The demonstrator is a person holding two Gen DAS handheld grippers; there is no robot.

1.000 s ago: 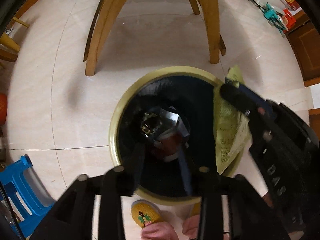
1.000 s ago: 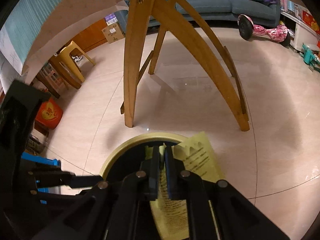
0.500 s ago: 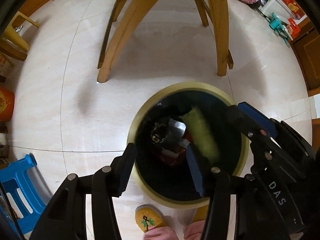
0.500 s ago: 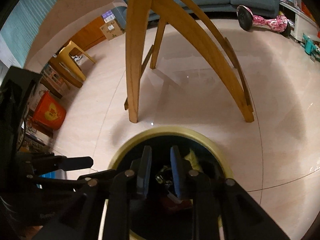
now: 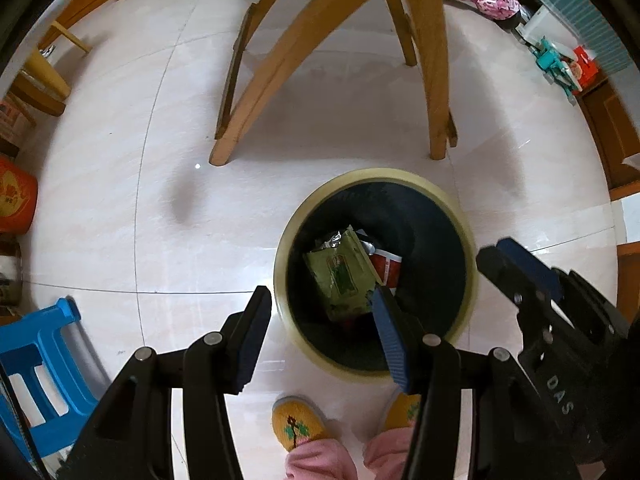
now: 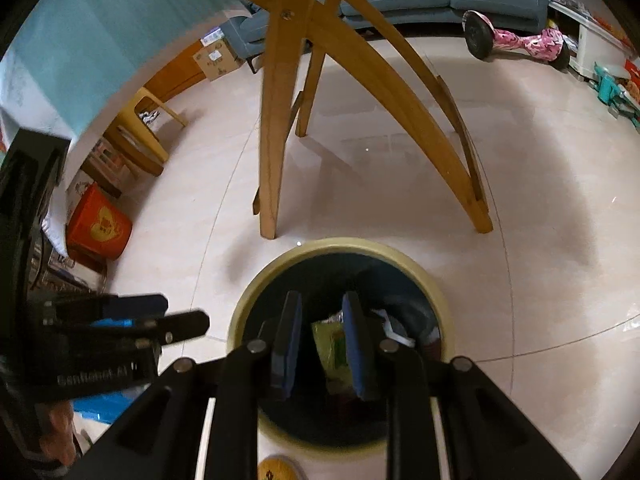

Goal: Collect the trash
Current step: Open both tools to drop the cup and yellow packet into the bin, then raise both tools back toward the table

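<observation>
A round trash bin [image 5: 380,174] with a pale yellow rim and a black liner stands on the floor below both grippers. Inside it lie a yellow-green wrapper [image 5: 344,280], a red packet [image 5: 388,268] and a bit of silver foil [image 5: 330,240]. My left gripper [image 5: 320,336] hangs above the bin's near rim, pointing down, open and empty. In the left wrist view my right gripper [image 5: 516,272] reaches in over the bin's right edge. In its own view the right gripper [image 6: 320,344] is open by a narrow gap, and the wrapper [image 6: 330,344] shows far below it in the bin [image 6: 340,244].
Curved wooden table legs [image 5: 280,80] stand just beyond the bin. A blue plastic stool [image 5: 36,344] is at the lower left and a red box [image 5: 12,196] further left. A person's feet in yellow slippers [image 5: 296,424] are beside the bin's near side. A pink hoverboard [image 6: 520,40] lies far back.
The right gripper, shut on the yellow-green wrapper at the bin's rim, opened and the wrapper fell into the bin. Both grippers rose away from the bin. The left jaws widened.
</observation>
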